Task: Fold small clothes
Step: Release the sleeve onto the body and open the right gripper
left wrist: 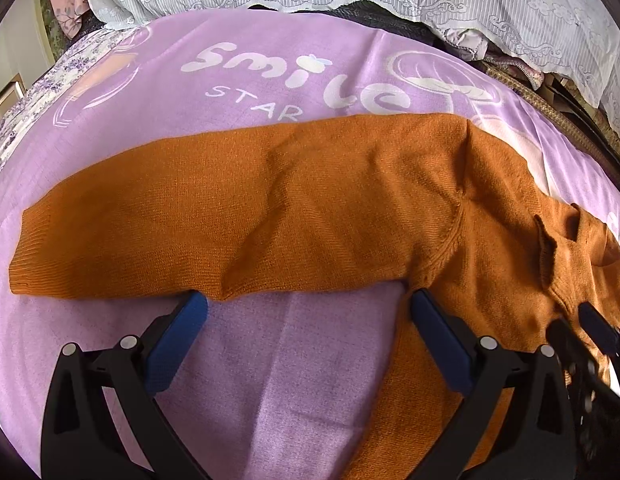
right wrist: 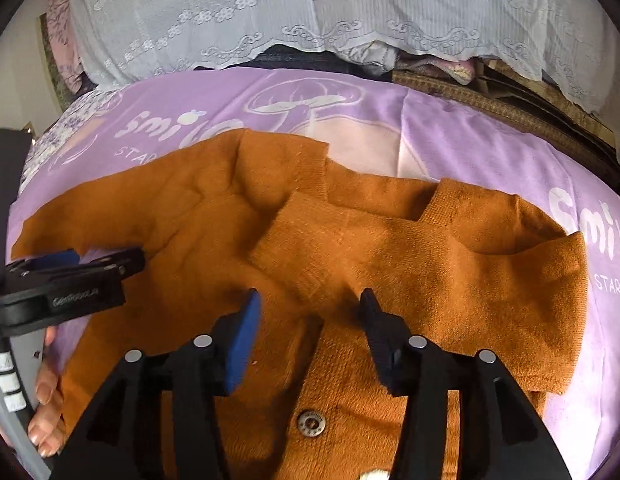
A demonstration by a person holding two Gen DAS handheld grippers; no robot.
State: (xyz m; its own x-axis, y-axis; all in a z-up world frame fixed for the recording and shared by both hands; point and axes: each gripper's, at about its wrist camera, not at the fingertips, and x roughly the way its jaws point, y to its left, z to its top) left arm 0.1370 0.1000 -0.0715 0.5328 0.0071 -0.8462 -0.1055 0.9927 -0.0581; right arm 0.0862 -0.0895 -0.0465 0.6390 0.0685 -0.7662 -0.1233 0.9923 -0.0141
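An orange knit cardigan (left wrist: 310, 208) lies flat on a purple blanket (left wrist: 270, 380). In the left wrist view its left sleeve stretches out to the left, and my left gripper (left wrist: 308, 304) is open just below the sleeve's lower edge, near the armpit. In the right wrist view the cardigan (right wrist: 389, 248) shows its collar, a metal snap button (right wrist: 310, 424) and the right sleeve folded across the chest. My right gripper (right wrist: 310, 300) is open above the chest, holding nothing. The left gripper (right wrist: 70, 276) shows at that view's left edge.
The purple blanket (right wrist: 489, 152) carries white "smile STAR" print and covers the bed. A white lace cloth (right wrist: 310, 12) hangs along the far side, with dark clutter and a woven mat (right wrist: 509, 120) beneath it. A floral sheet (left wrist: 14, 120) edges the left.
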